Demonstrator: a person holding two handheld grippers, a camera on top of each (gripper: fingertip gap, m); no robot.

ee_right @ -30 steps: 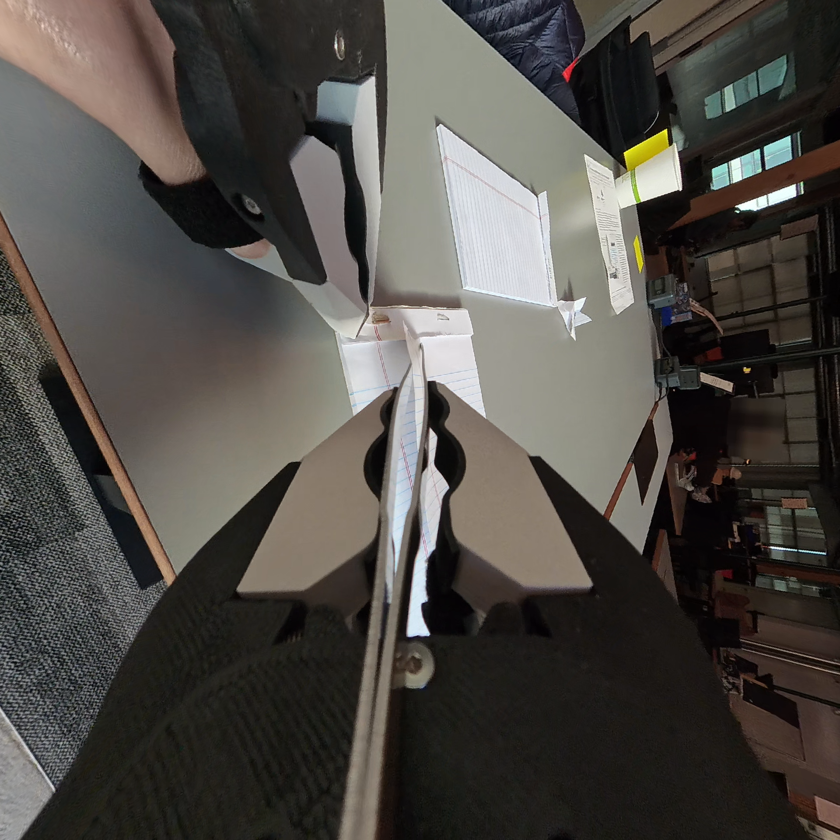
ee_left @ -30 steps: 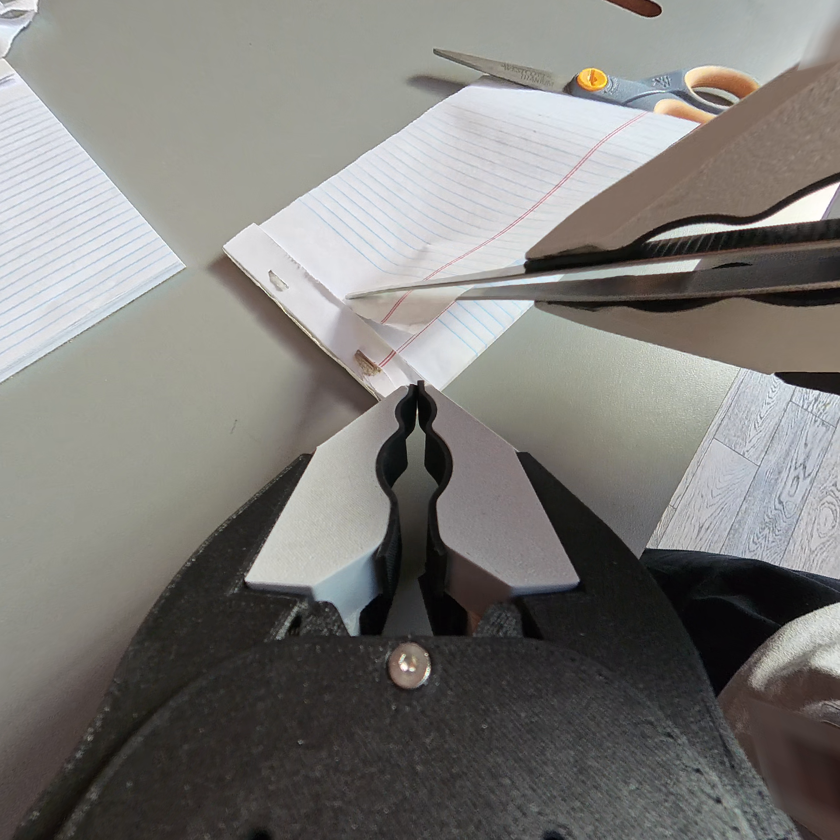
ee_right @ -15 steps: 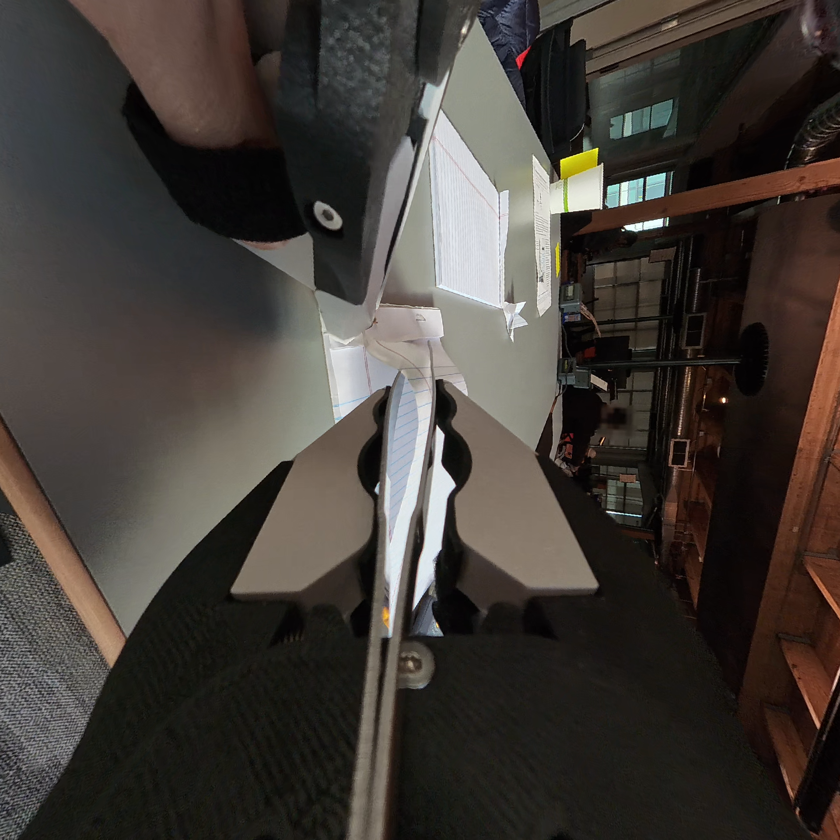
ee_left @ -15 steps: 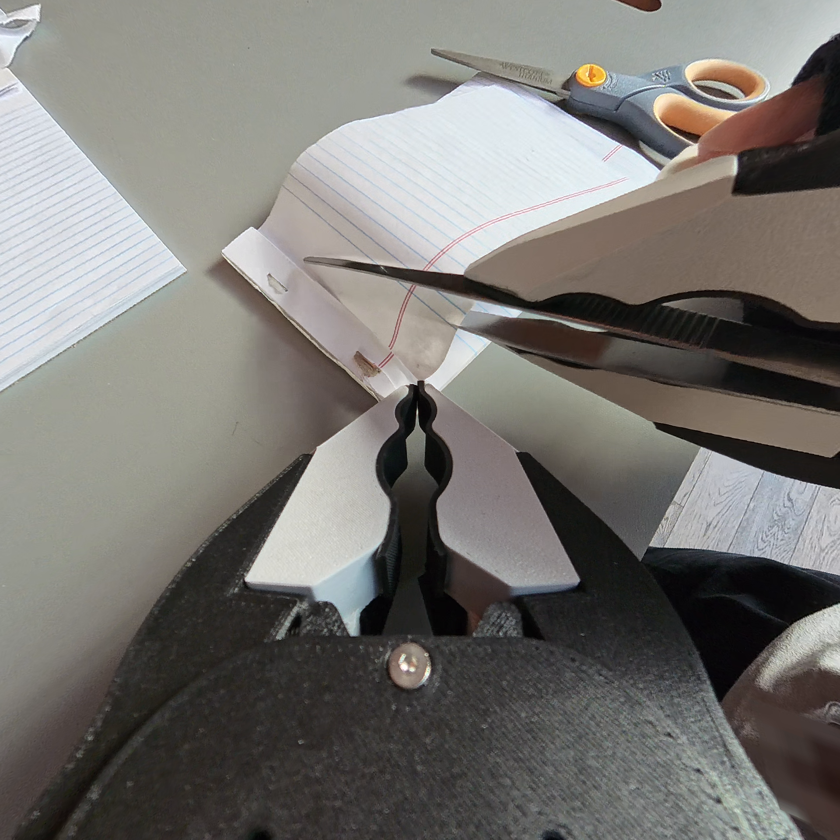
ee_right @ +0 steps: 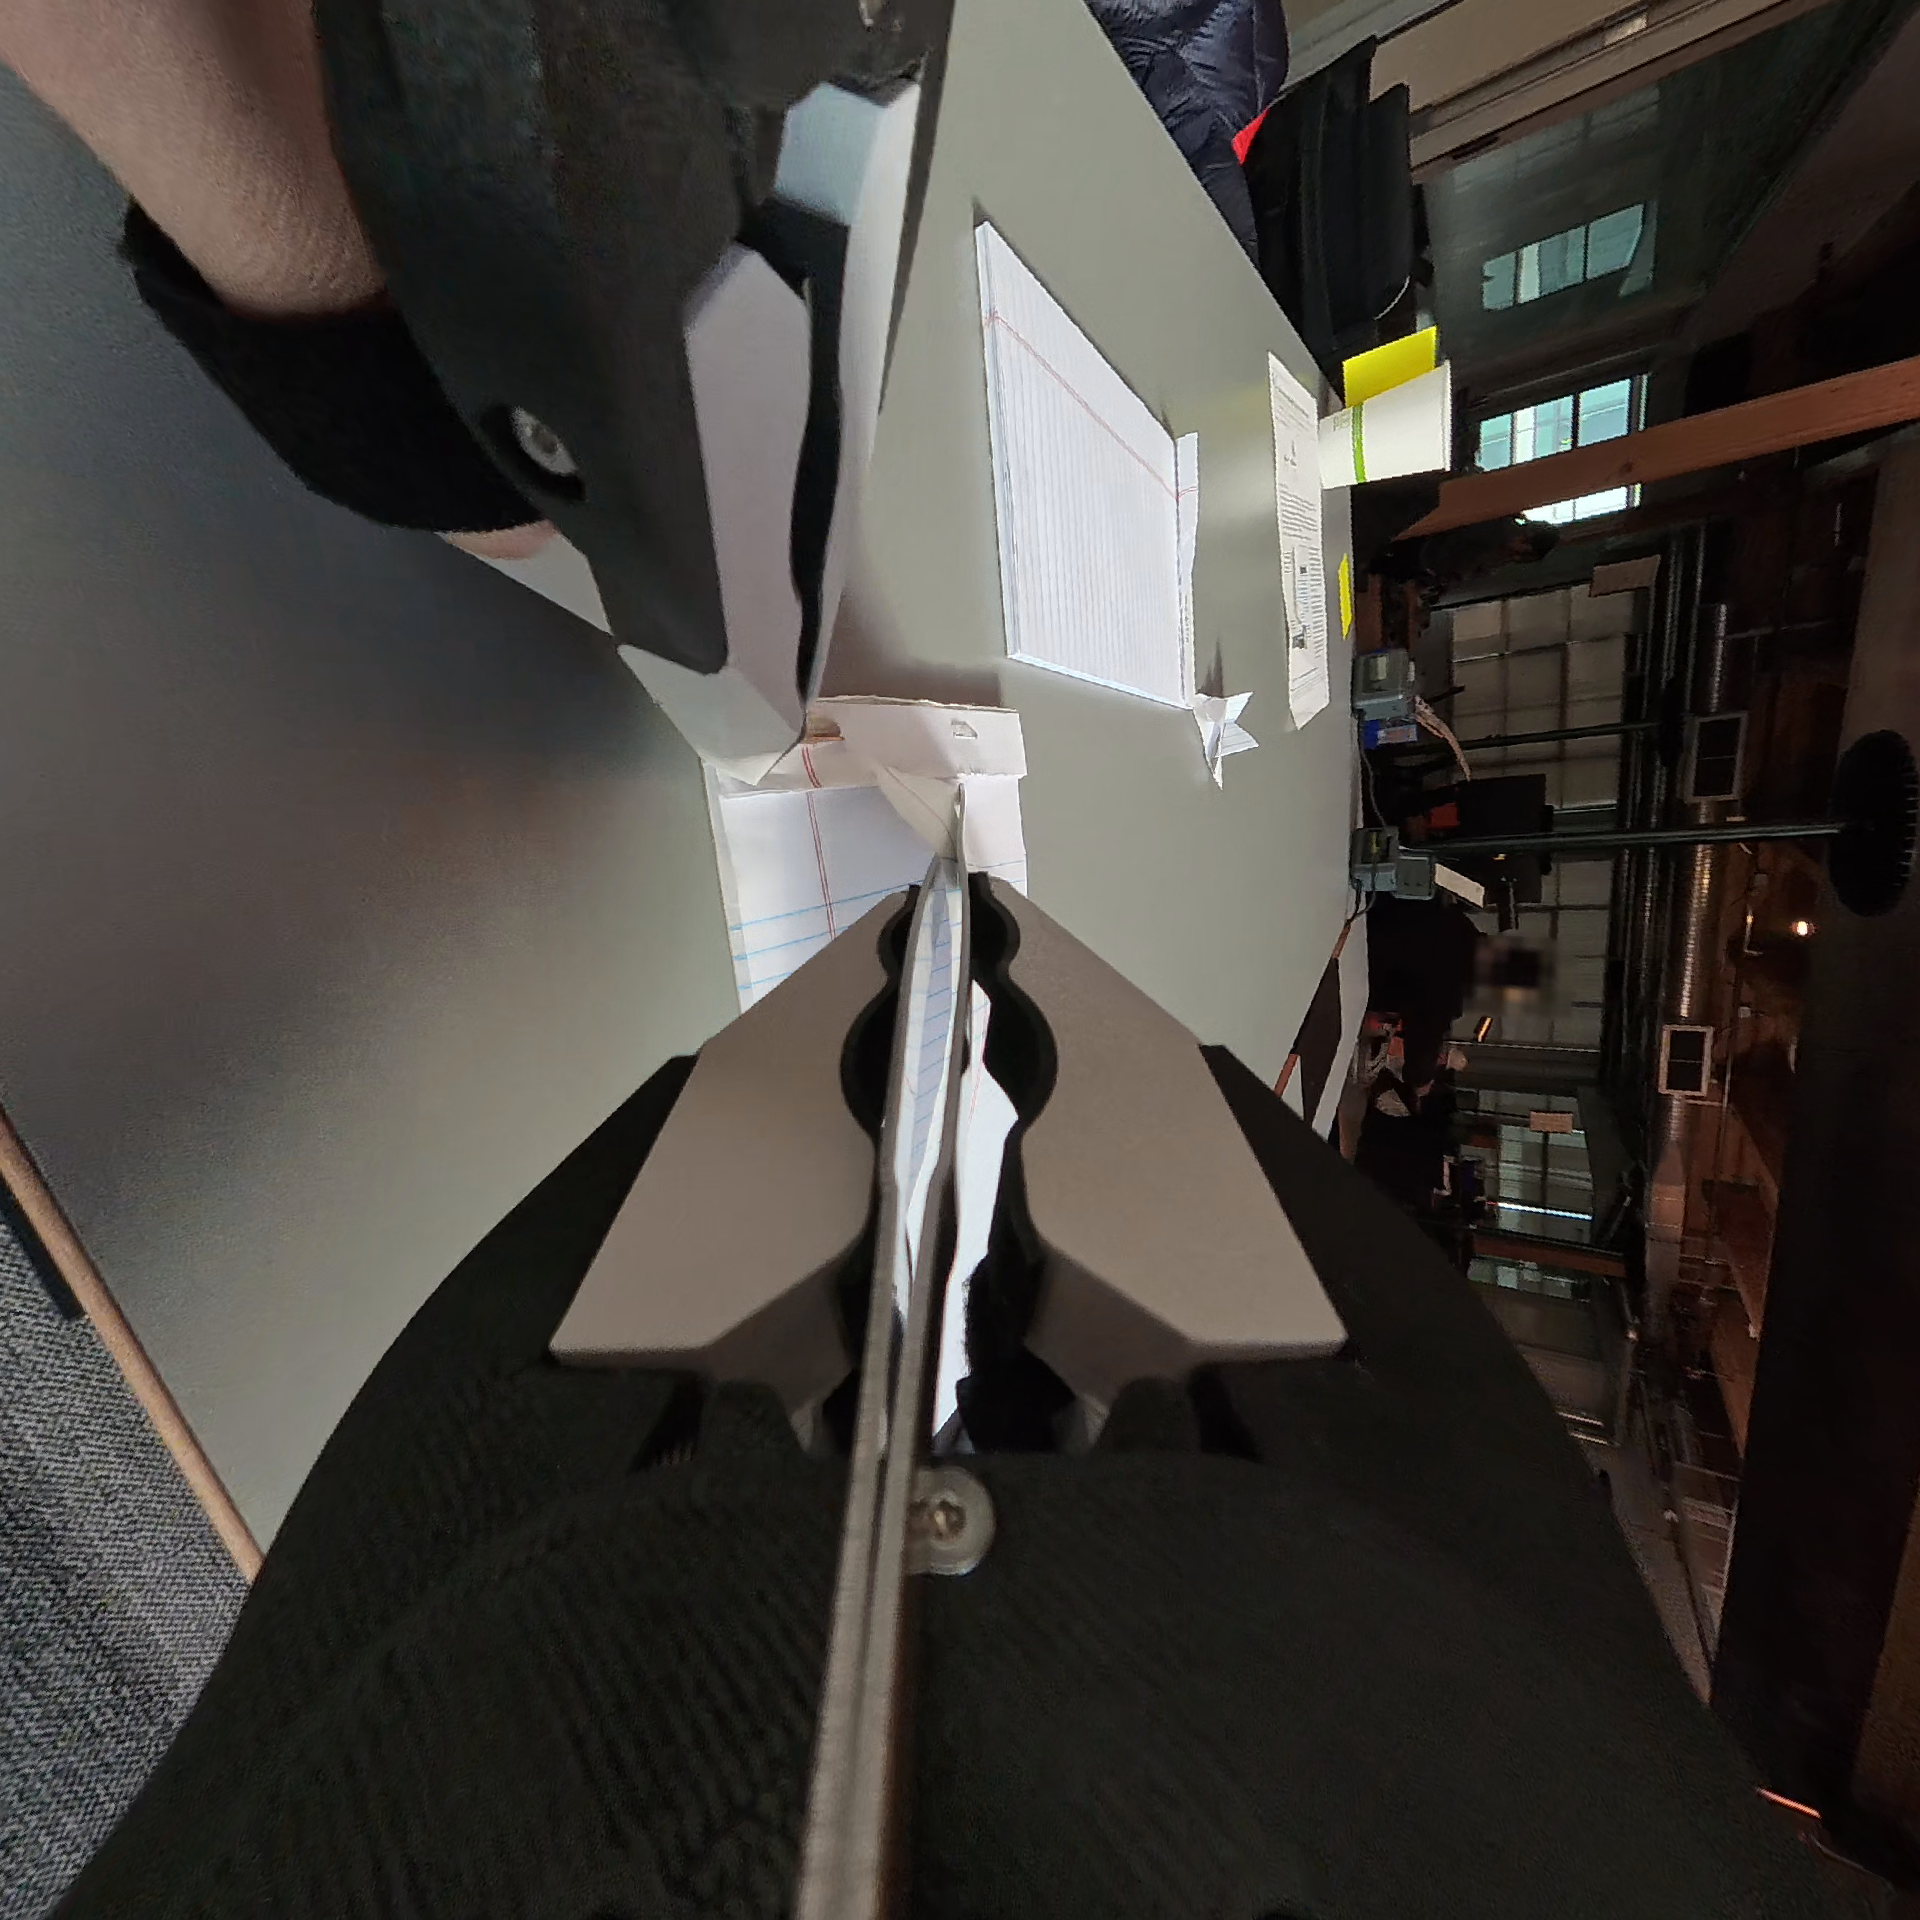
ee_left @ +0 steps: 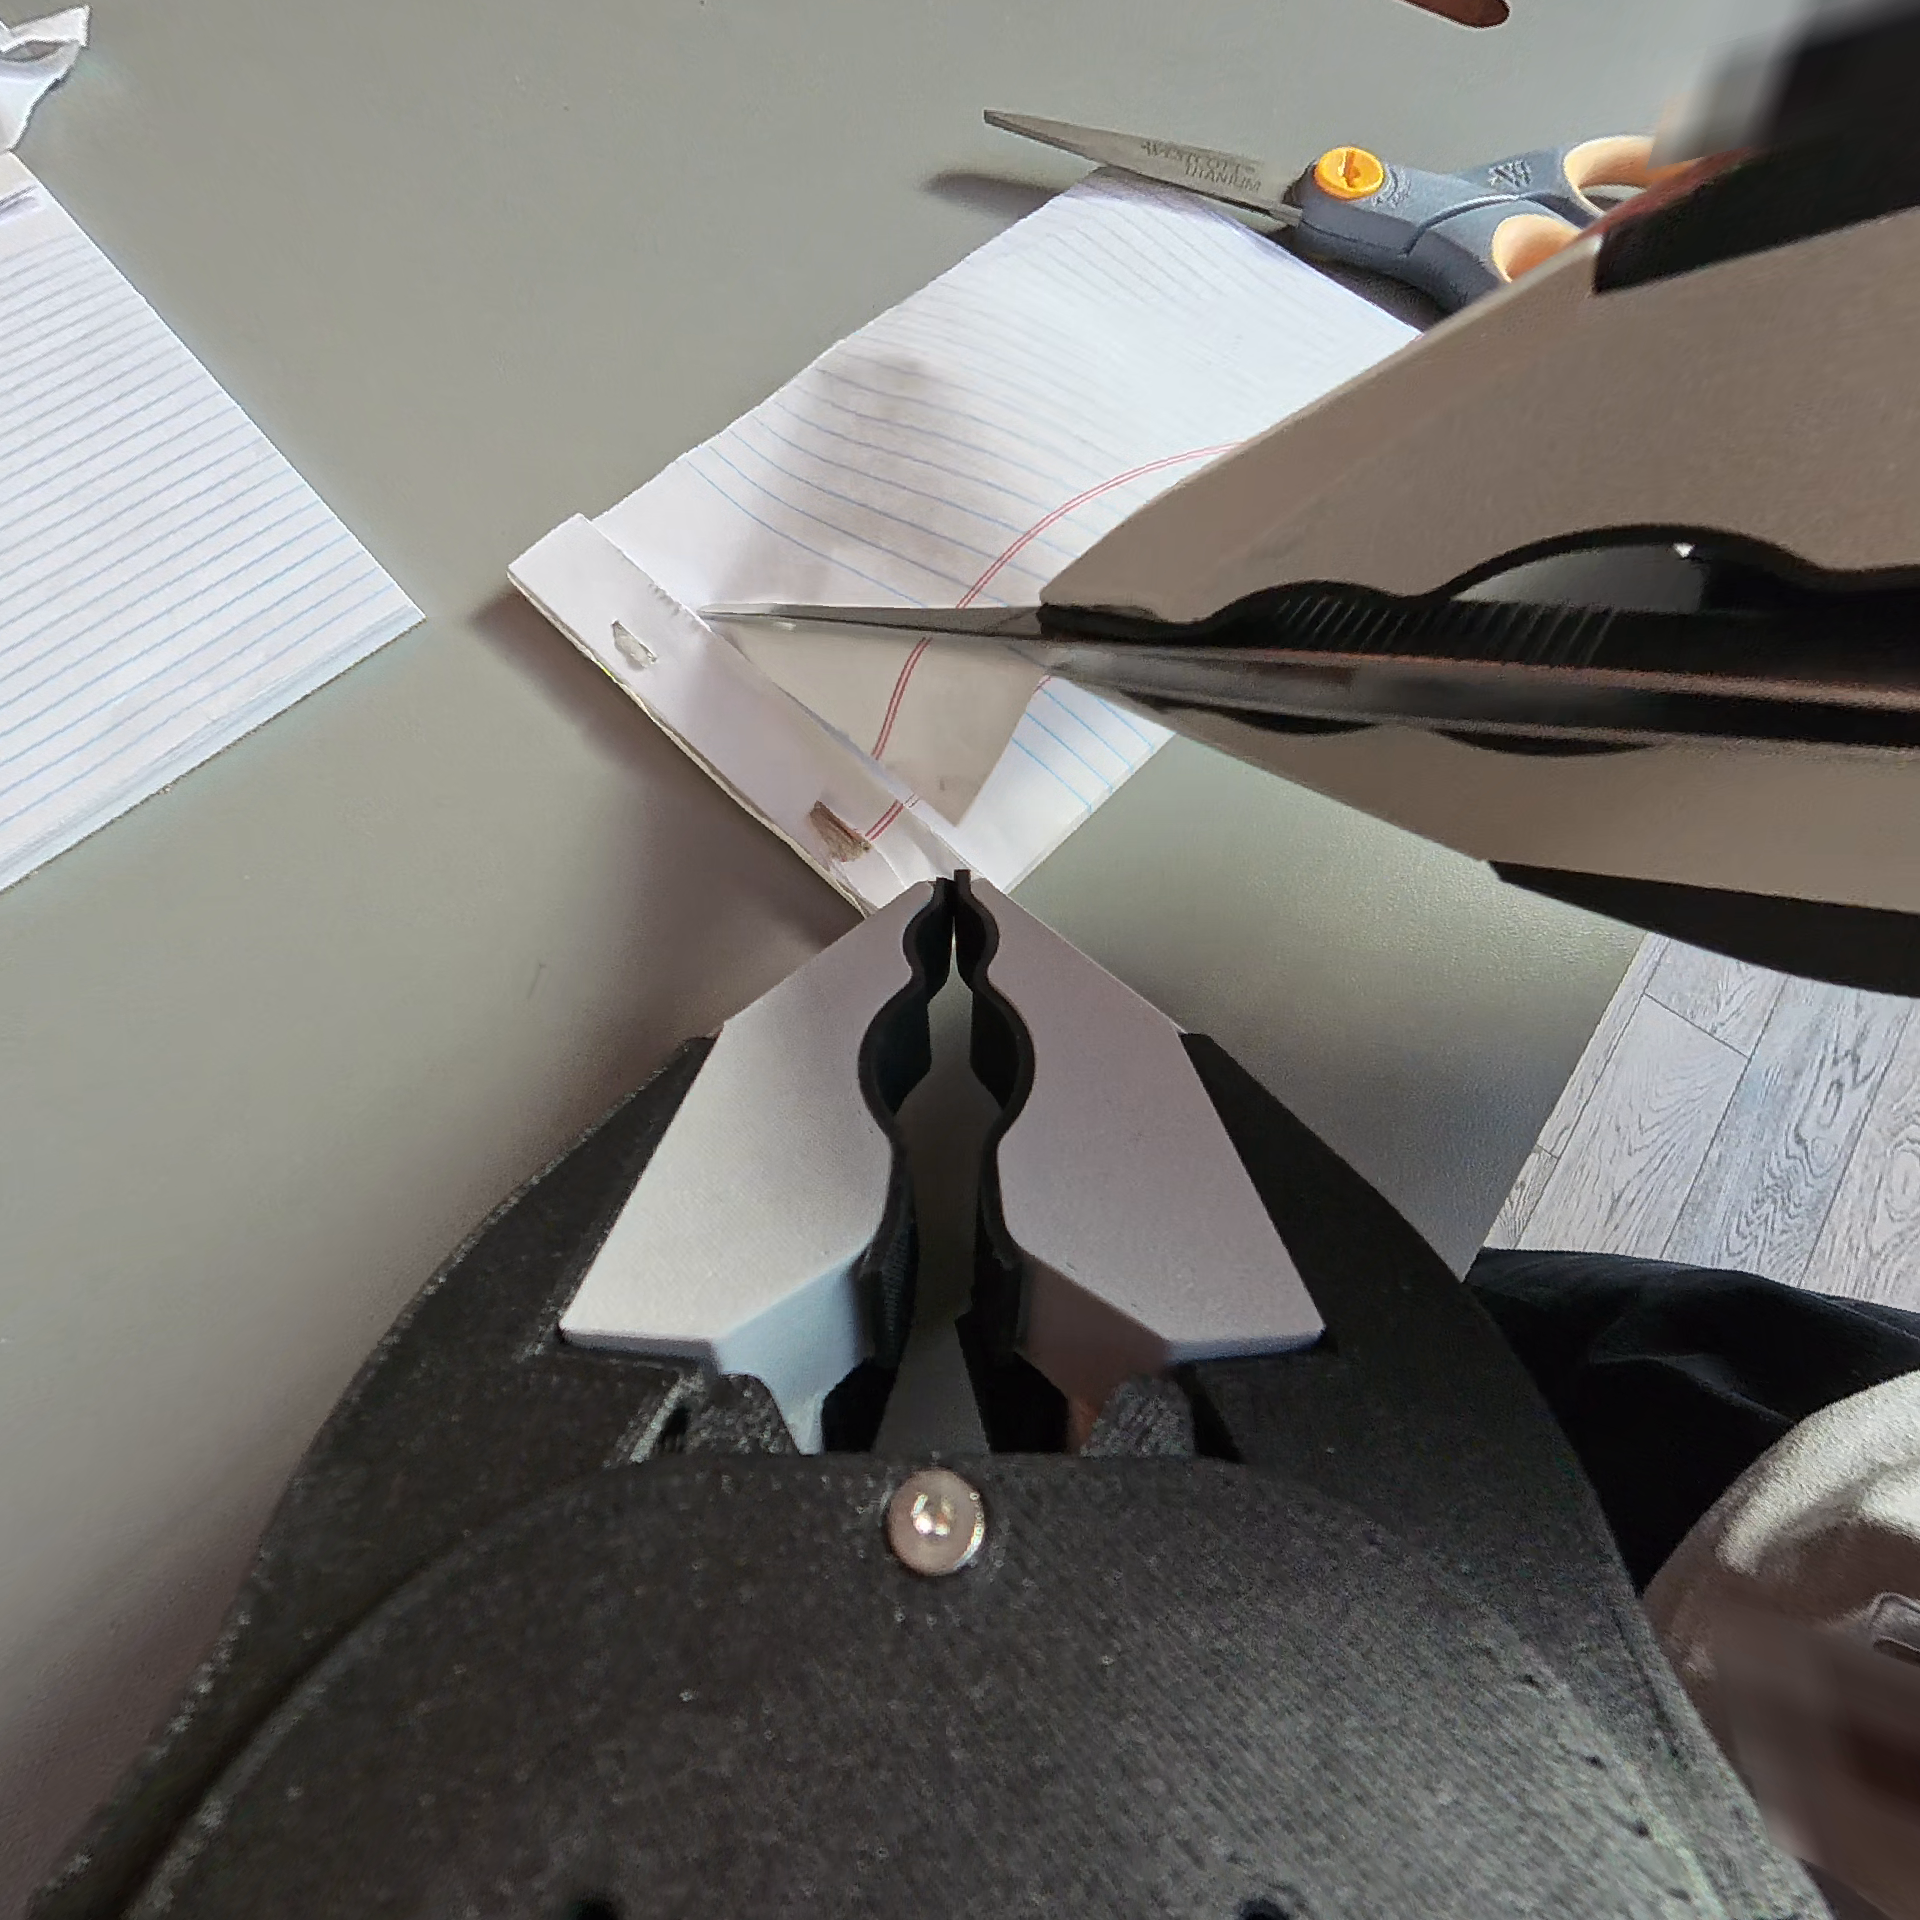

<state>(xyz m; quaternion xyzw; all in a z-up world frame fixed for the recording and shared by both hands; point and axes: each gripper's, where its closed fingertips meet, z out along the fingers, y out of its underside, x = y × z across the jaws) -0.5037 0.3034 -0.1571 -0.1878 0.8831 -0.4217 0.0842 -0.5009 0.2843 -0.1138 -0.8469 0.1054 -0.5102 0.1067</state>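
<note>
Since a second ago, tweezers [ee_left: 883,619] reach the pad's [ee_left: 935,468] binding. Left view: left gripper [ee_left: 954,896], together, touches the pad's corner on the counter [ee_left: 364,1039]; scissors [ee_left: 1351,197] lie beyond. Right view: right gripper [ee_right: 951,894] clamps the tweezers [ee_right: 925,1039] gripping a lifted sheet [ee_right: 920,805].

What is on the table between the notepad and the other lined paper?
Nothing. In the left wrist view, only bare grey table separates the notepad from the loose lined sheet.

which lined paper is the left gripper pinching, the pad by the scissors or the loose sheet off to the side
The lined pad beside the scissors: the left gripper pinches its near corner. The loose sheet lies apart, untouched.
</note>
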